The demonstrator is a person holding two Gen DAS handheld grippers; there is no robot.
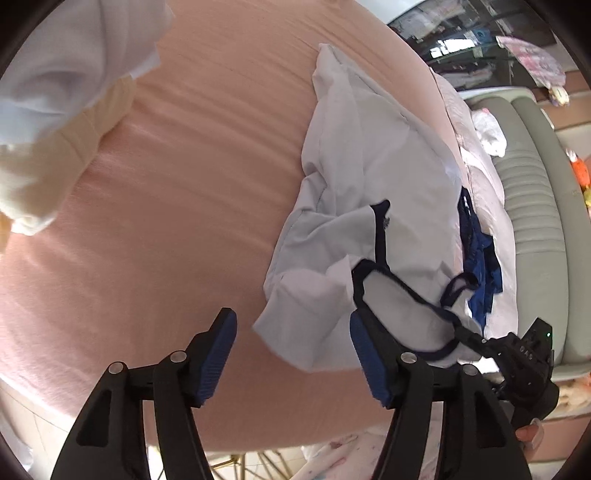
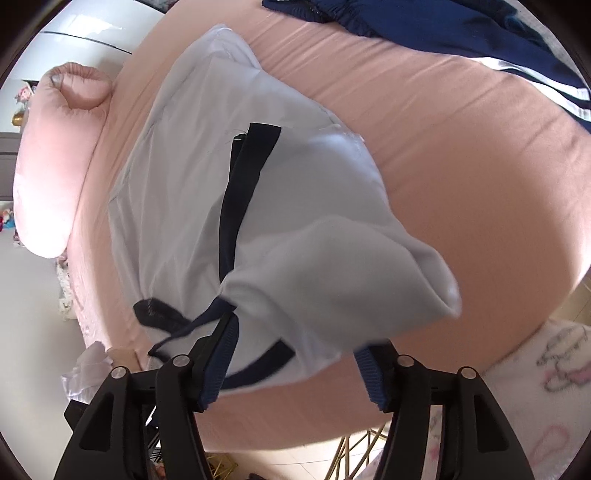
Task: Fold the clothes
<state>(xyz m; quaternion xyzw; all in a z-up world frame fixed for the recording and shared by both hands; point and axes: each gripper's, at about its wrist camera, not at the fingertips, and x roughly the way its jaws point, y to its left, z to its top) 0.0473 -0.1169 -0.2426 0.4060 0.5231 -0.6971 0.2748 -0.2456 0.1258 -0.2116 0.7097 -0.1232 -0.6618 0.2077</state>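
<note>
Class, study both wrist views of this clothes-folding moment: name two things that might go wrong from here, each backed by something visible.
1. Both the left gripper and the right gripper are open, so the white shirt may slump and lose its fold.
2. The shirt's near edge lies between the right gripper's blue pads; pulling back might snag its dark trim and drag it across the pink sheet.

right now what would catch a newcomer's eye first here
The white shirt with navy trim, lying crumpled on the pink sheet, fills the right wrist view. Both grippers, left and right, stand open at its near edge. Navy clothes lie at the far side.
</note>
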